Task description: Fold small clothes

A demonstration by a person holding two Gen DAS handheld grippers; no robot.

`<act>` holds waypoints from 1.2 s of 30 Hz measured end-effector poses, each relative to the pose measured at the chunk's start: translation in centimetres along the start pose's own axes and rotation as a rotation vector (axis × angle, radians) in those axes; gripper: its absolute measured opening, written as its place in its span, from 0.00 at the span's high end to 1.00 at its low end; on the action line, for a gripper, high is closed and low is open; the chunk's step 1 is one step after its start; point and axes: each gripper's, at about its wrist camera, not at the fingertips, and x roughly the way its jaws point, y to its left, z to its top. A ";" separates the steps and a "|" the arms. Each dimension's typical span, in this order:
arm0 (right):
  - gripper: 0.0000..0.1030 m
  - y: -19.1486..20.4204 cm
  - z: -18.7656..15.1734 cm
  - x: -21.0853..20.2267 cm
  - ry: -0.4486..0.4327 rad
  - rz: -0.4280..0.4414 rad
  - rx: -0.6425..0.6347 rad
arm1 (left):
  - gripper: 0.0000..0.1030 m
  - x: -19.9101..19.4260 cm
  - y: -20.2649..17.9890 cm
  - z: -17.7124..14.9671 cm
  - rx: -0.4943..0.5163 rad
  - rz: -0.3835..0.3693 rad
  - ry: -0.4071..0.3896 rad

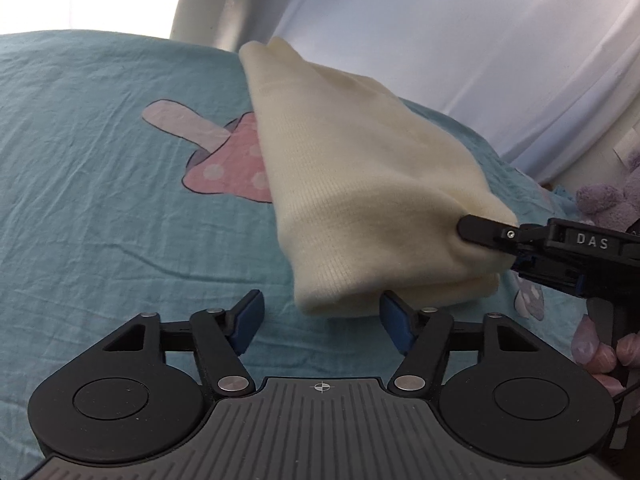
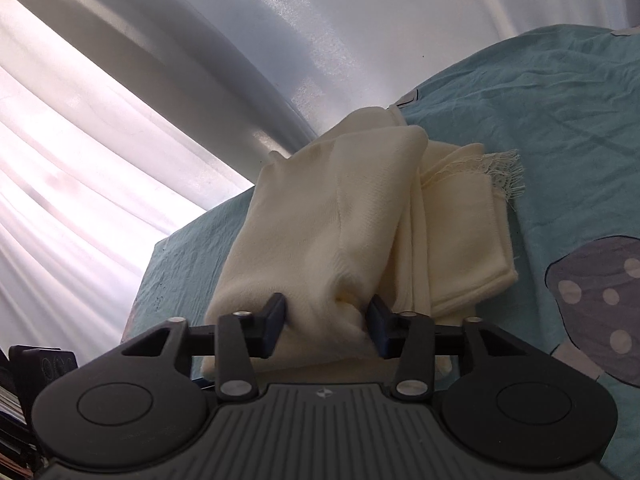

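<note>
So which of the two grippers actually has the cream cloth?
The right gripper, shut on the cream cloth; the left gripper is open, short of its folded edge.

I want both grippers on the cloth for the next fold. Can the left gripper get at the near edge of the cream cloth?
Probably yes: the left gripper is open, and the cream cloth's near edge hangs just ahead of its fingers with nothing between. The right gripper pinches the other corner, off to the side.
</note>
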 end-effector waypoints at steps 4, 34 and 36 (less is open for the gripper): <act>0.88 2.1 -0.4 -0.7 -0.064 -0.055 -0.134 | 0.39 -0.8 0.9 0.2 -0.026 0.022 -0.014; 0.87 5.9 -4.5 2.8 -0.144 -0.191 -0.419 | 0.29 -2.7 3.9 4.1 -0.151 -0.063 -0.072; 0.88 6.1 -4.8 2.1 -0.101 -0.198 -0.448 | 0.29 -2.2 4.1 4.4 -0.157 -0.076 -0.061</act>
